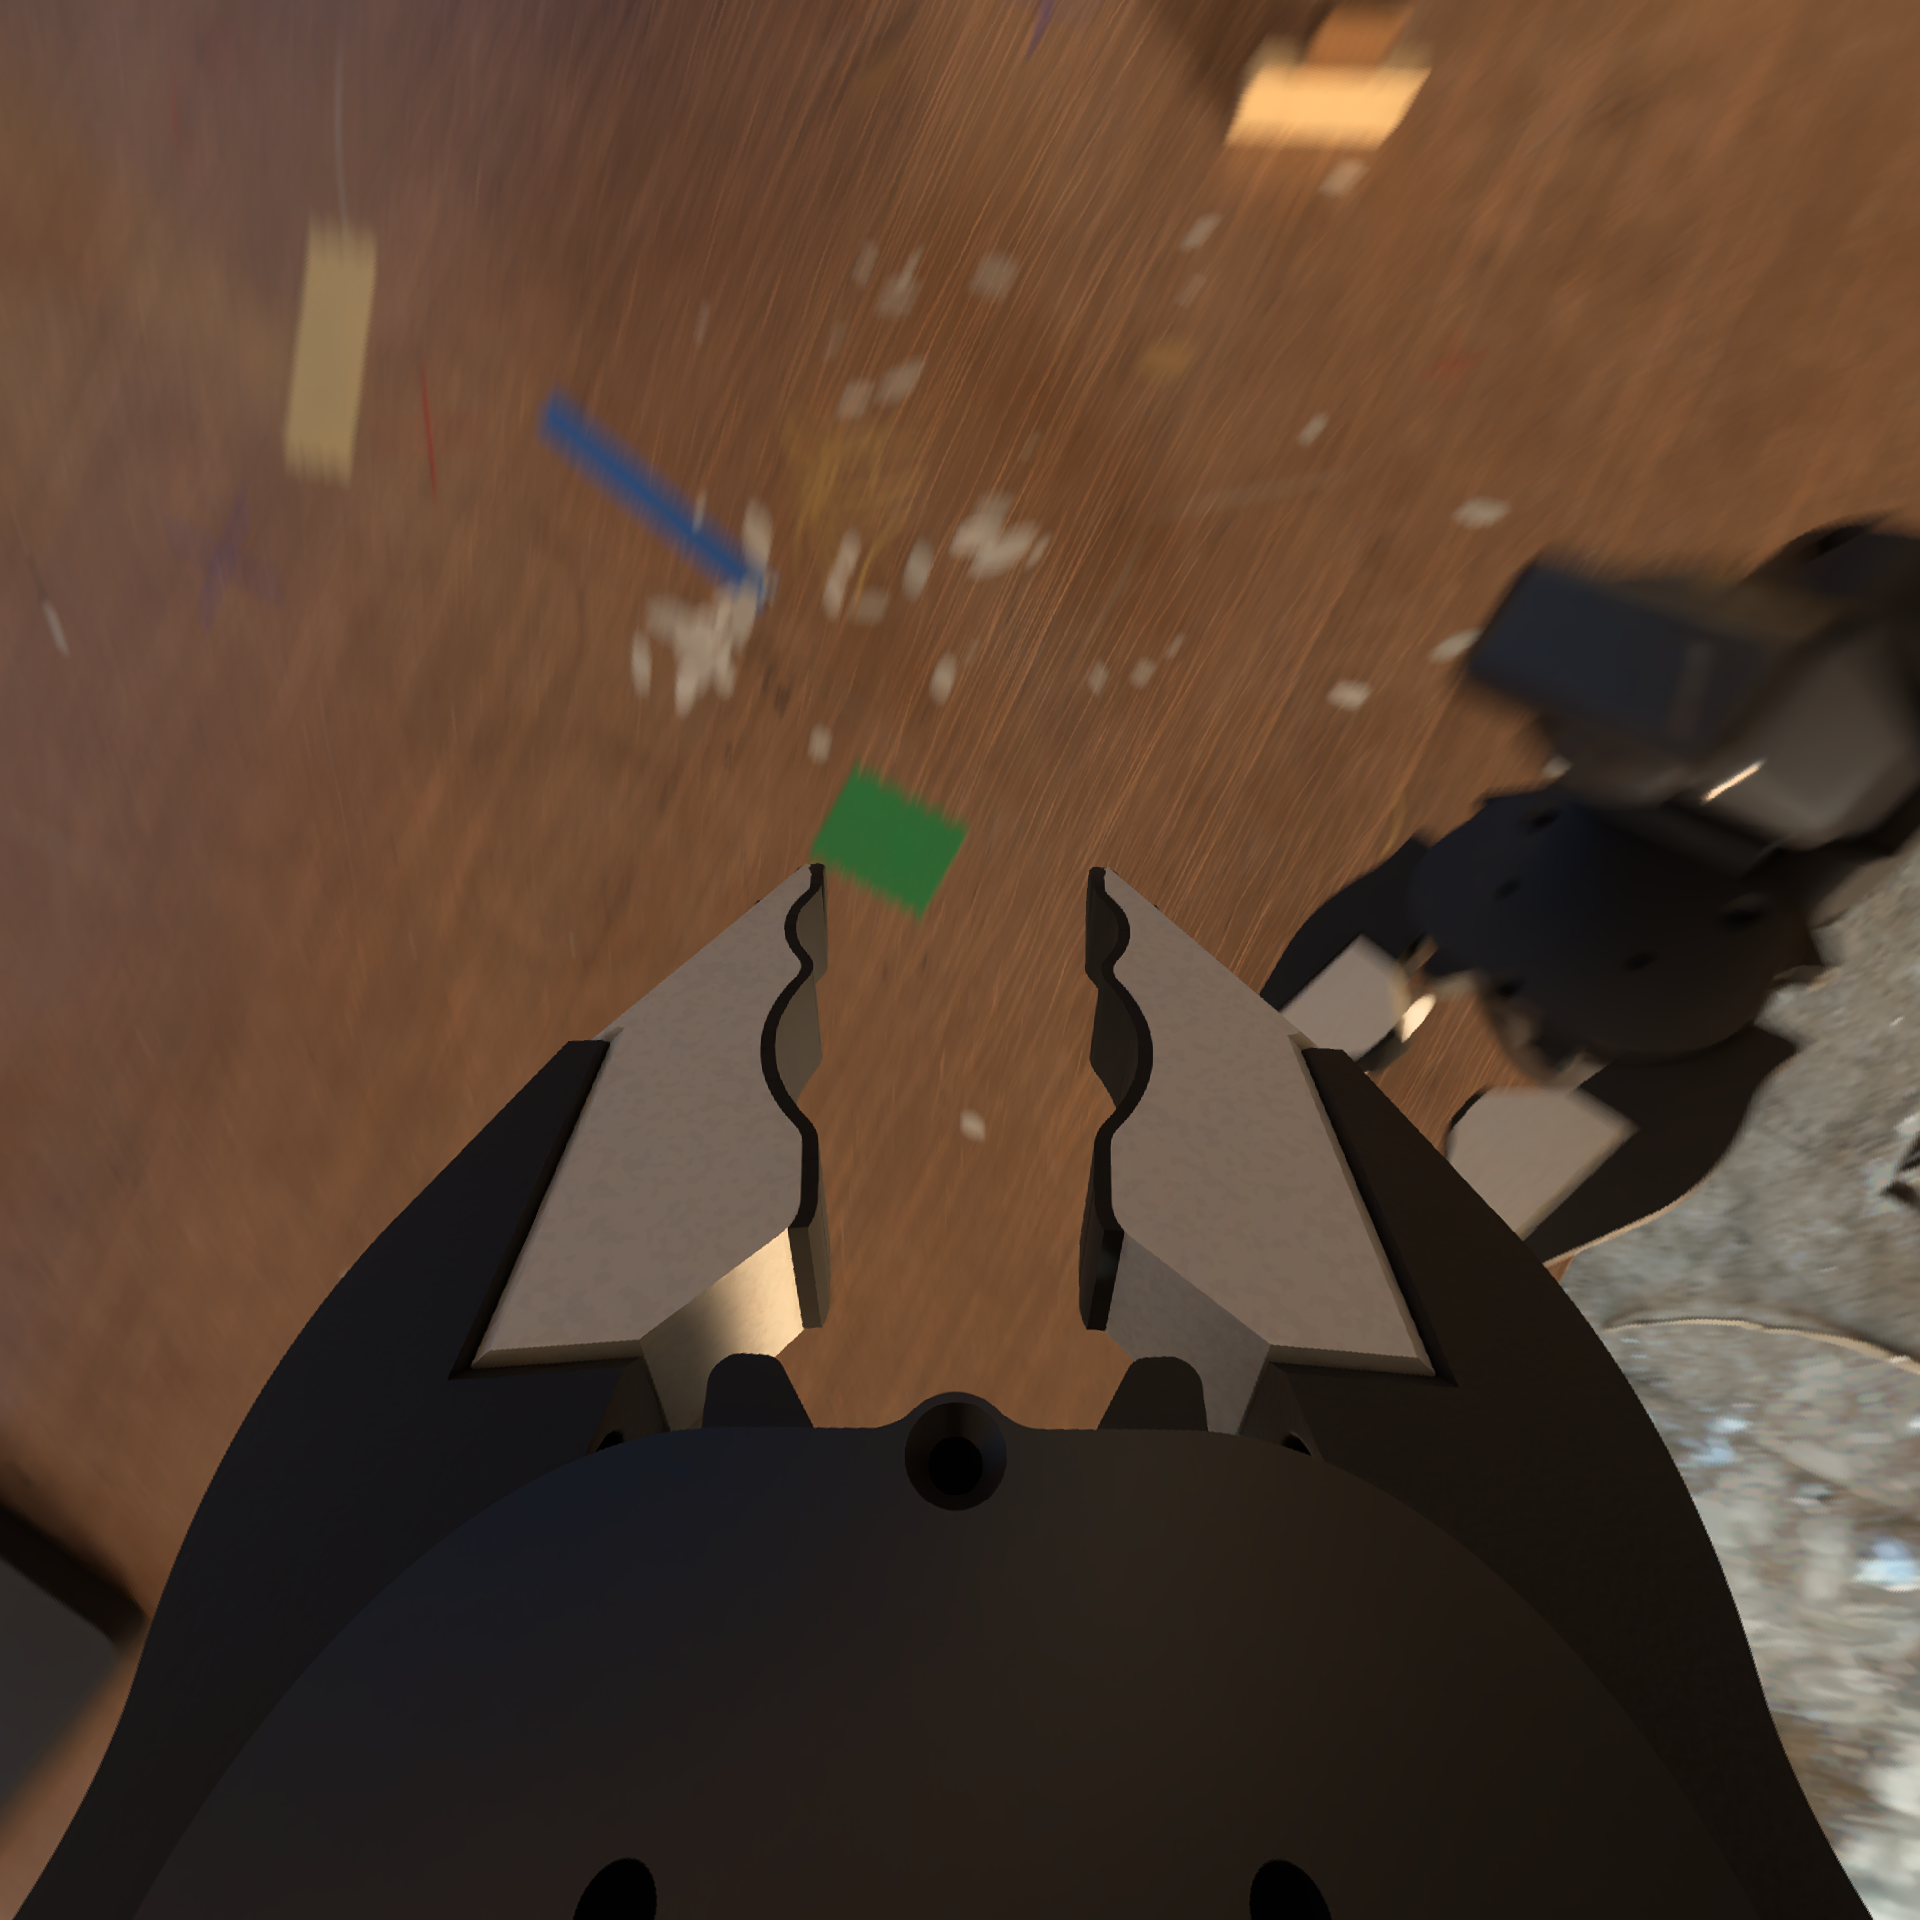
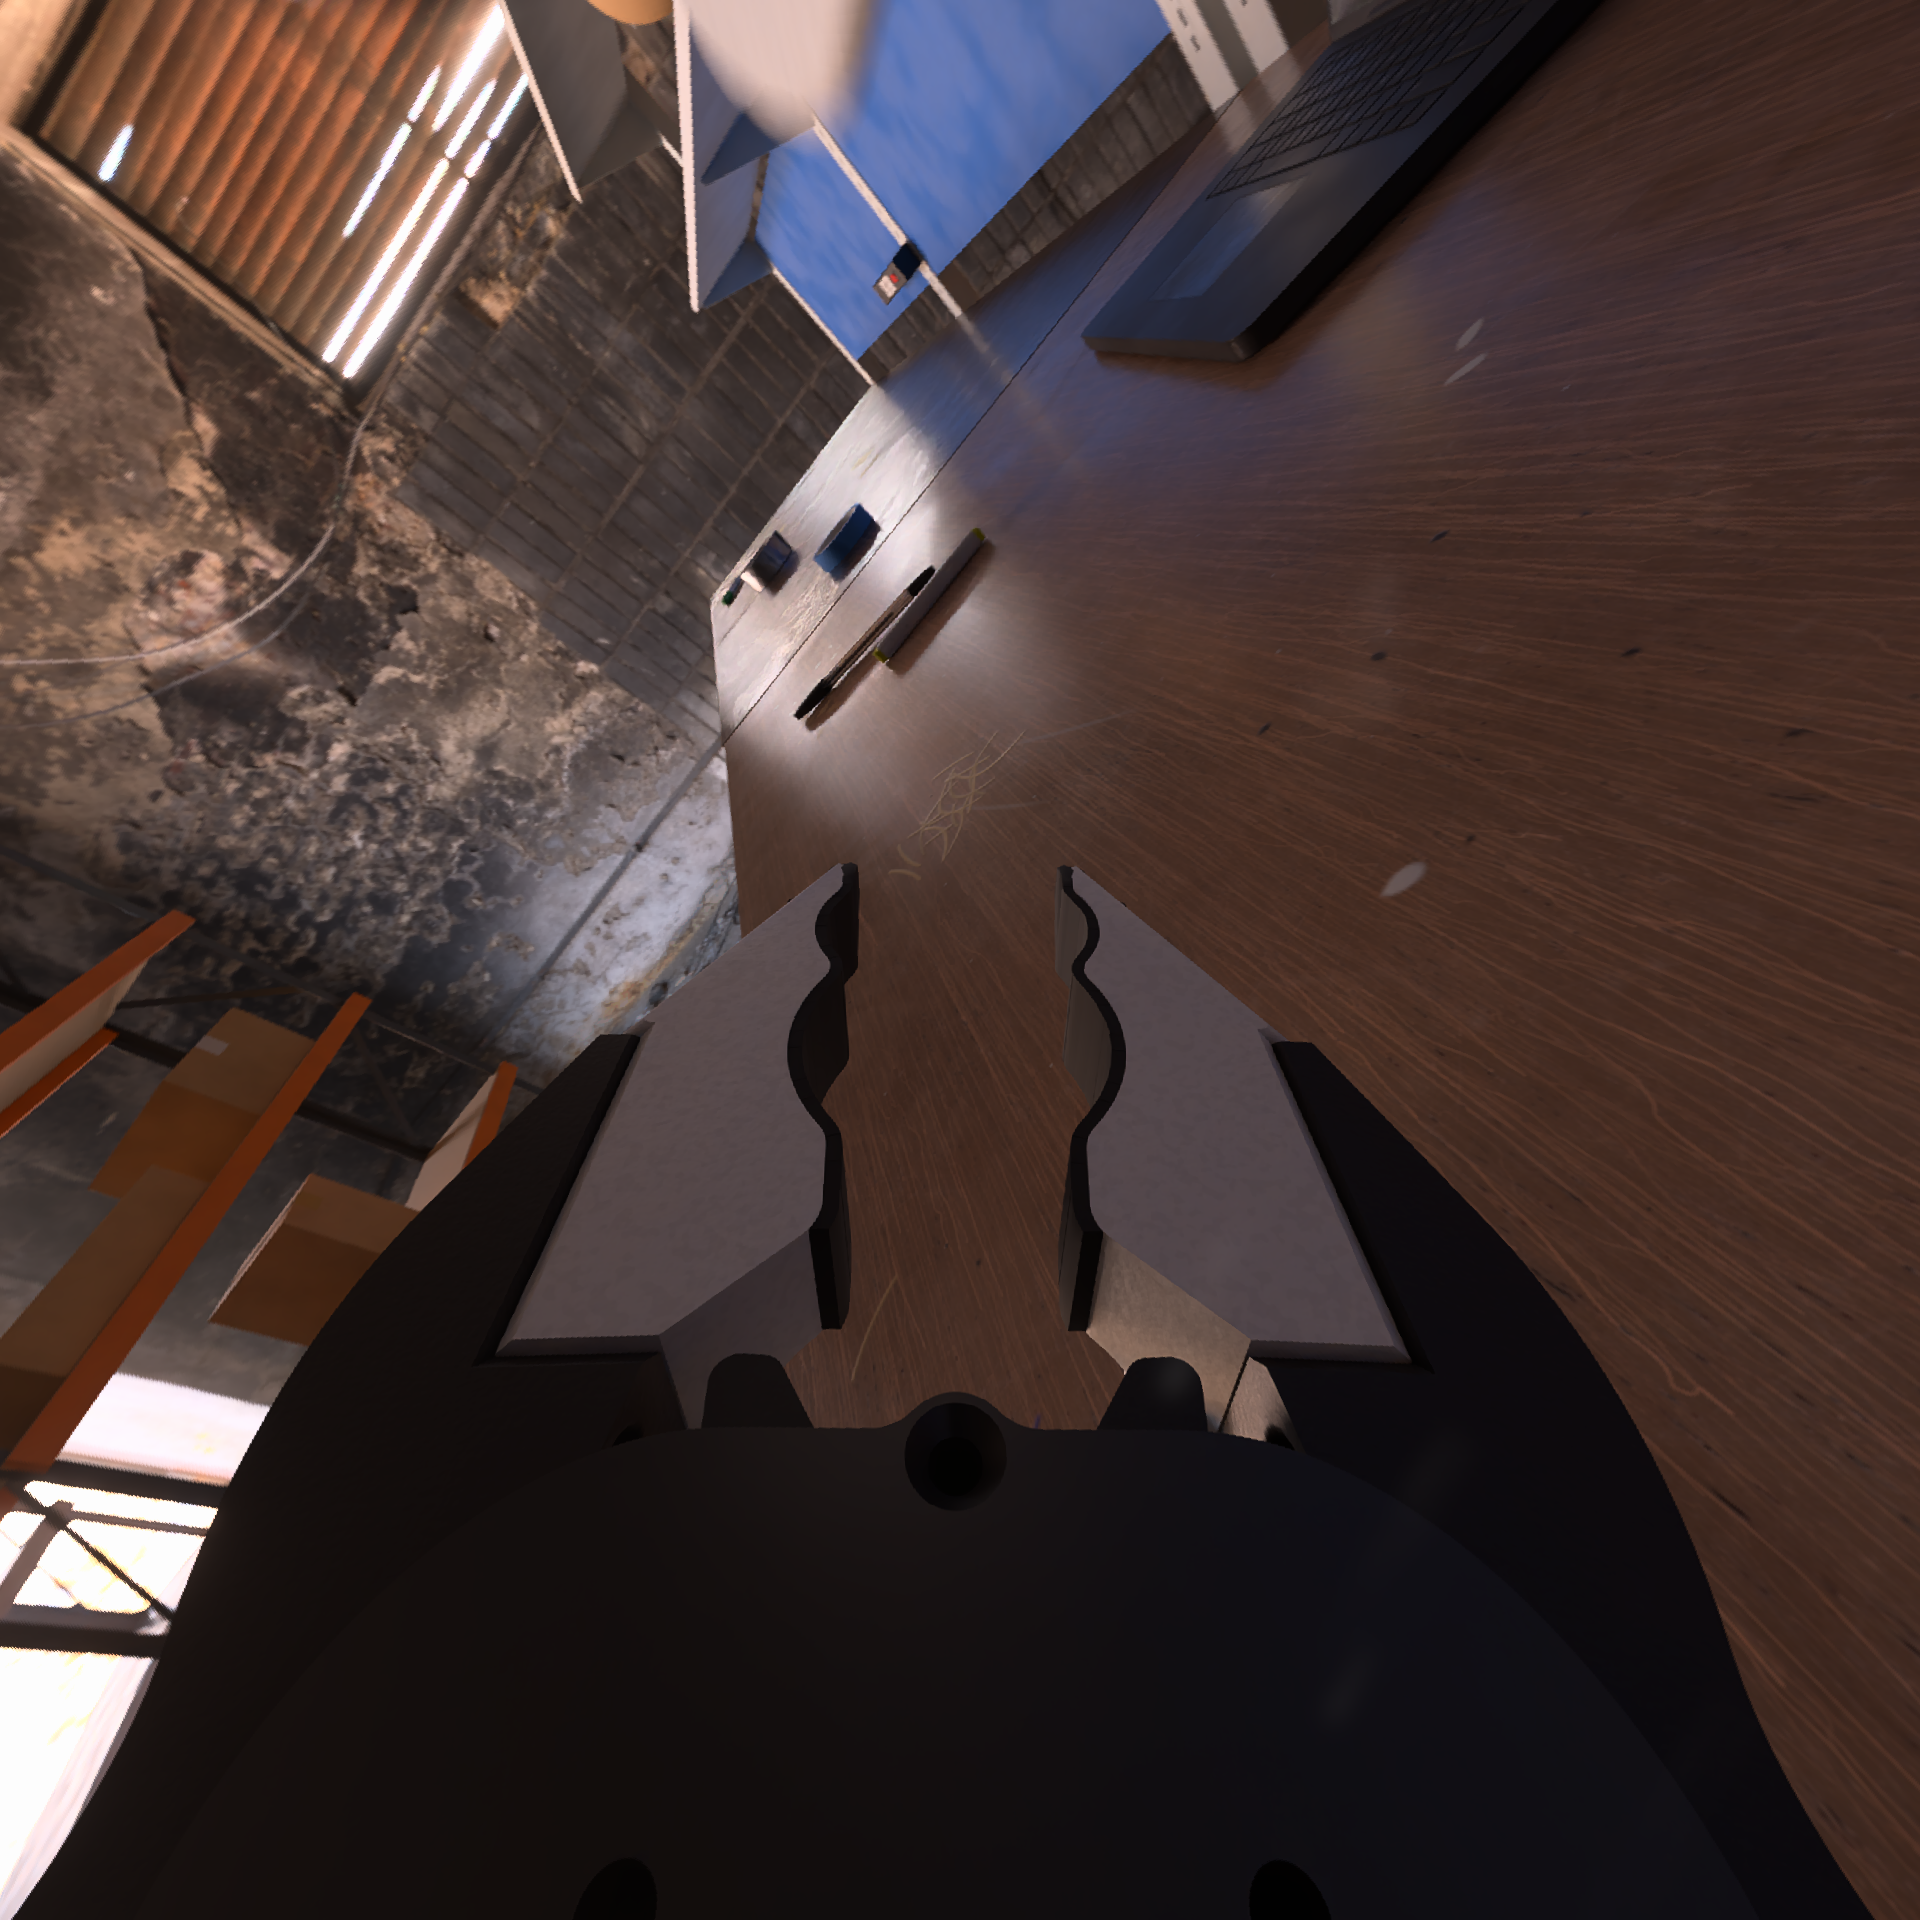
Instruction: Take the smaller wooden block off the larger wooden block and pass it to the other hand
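Left claw (image 1: 954, 883) nearest the lens: black body, pale grey fingers, jaws spread, nothing between them, hanging over the brown wood-grain tabletop (image 1: 312, 935). Left wrist view is motion-blurred. Left to right on the tabletop: flat pale yellow strip (image 1: 330, 353) far left; blue stick (image 1: 649, 497) lying diagonally; scattered white flakes (image 1: 987, 535) across the middle; small green rectangle (image 1: 888, 840) just beyond the left fingertip; light tan wooden block (image 1: 1325, 94) at top right, well away from the claw. Blur hides whether the smaller block sits on the larger there, cannot tell. Right claw (image 1: 1455, 1049) shows at the right edge, near the tabletop edge, fingers apart and empty.

Right wrist view, sharp: right claw (image 2: 956, 883) released, empty, over the same dark wood tabletop (image 2: 1455, 935), camera rolled hard. Left to right: orange shelf frames with cardboard boxes (image 2: 208, 1143) lower left, stained grey wall (image 2: 312, 623), two small dark blue items (image 2: 847, 535) at the far tabletop edge, black pen and grey marker (image 2: 914, 608) side by side, dark laptop (image 2: 1278, 208) top right. No wooden block visible in this view
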Controlling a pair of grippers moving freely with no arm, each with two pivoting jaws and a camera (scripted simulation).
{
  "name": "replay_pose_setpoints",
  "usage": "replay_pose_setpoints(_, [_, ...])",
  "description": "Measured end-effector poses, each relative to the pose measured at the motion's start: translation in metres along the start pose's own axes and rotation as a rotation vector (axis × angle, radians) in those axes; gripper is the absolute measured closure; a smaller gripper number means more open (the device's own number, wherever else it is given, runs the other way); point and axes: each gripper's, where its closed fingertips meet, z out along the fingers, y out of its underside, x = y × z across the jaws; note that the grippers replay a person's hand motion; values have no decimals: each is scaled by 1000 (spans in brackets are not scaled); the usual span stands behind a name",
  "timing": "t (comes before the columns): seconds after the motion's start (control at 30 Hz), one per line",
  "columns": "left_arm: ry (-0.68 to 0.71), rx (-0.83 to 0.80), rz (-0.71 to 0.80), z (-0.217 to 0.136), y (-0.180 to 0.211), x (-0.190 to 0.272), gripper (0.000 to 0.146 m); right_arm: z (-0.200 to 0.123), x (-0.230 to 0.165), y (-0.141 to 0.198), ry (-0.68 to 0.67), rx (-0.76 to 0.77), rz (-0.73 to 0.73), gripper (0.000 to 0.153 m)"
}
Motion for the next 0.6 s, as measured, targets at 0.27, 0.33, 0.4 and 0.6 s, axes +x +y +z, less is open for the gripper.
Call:
replay_pose_setpoints(0.27, [92,138,537,27,-190,99,96,-8,-7,6,-82,-44,36,114])
replay_pose_setpoints(0.33, [114,126,617,49,-218,119,96,-11,-8,5,-99,-39,46,114])
replay_pose_setpoints(0.4, [149,75,674,76,-231,136,96,-15,-8,3,-115,-29,55,114])
replay_pose_setpoints(0.6, [158,-282,1152,174,-209,140,96,-27,-6,-5,-142,13,76,114])
